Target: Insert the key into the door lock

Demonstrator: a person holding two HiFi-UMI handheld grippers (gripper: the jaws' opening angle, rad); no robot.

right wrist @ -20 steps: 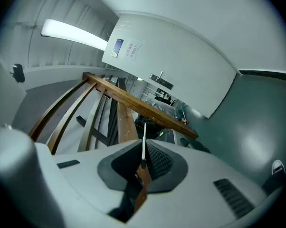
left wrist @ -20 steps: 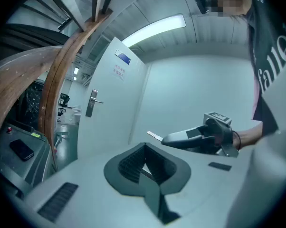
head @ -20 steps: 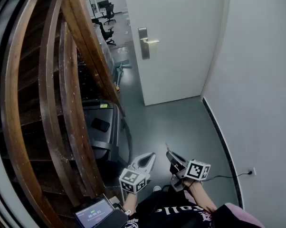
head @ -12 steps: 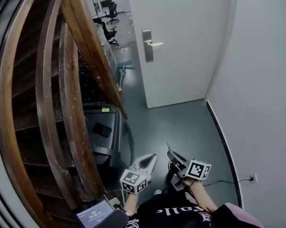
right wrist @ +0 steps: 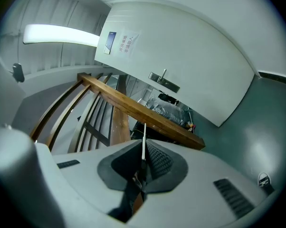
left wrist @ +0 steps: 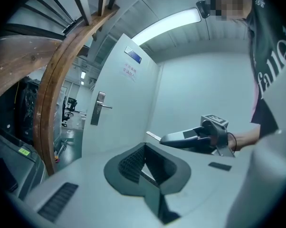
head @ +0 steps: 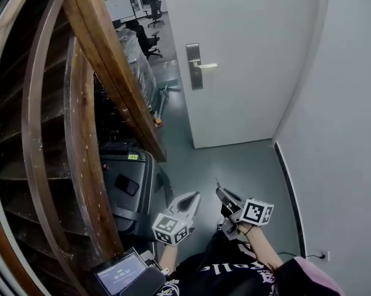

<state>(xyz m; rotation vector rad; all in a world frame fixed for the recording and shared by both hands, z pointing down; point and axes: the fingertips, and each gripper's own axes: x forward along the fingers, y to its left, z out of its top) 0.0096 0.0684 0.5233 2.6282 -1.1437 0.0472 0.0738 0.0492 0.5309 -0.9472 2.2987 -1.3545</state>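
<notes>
**A:** Entry one, right gripper [head: 218, 190]?

**B:** Jaws pinched tight on the key [right wrist: 143, 141]. The blade stands out past the tips and points toward the far door [head: 247, 85].

**A:** Entry two, left gripper [head: 195, 195]?

**B:** Jaws closed together with nothing between them. It is held near and low, just left of the right gripper.

**A:** Entry three, door lock [head: 195, 65]?

**B:** Metal plate with a lever handle on the door's left edge, far ahead. The key is well apart from it.

**A:** Change noted?

**B:** The door and lock plate sit larger and lower in the head view than half a second ago. The wooden stair rail [head: 105, 48] at left looms closer. Both grippers keep their place near the torso.

**A:** Meaning?

**B:** Judged as an approach under way. Insertion has not begun, and the key has yet to be raised and aligned with the lock.
</notes>
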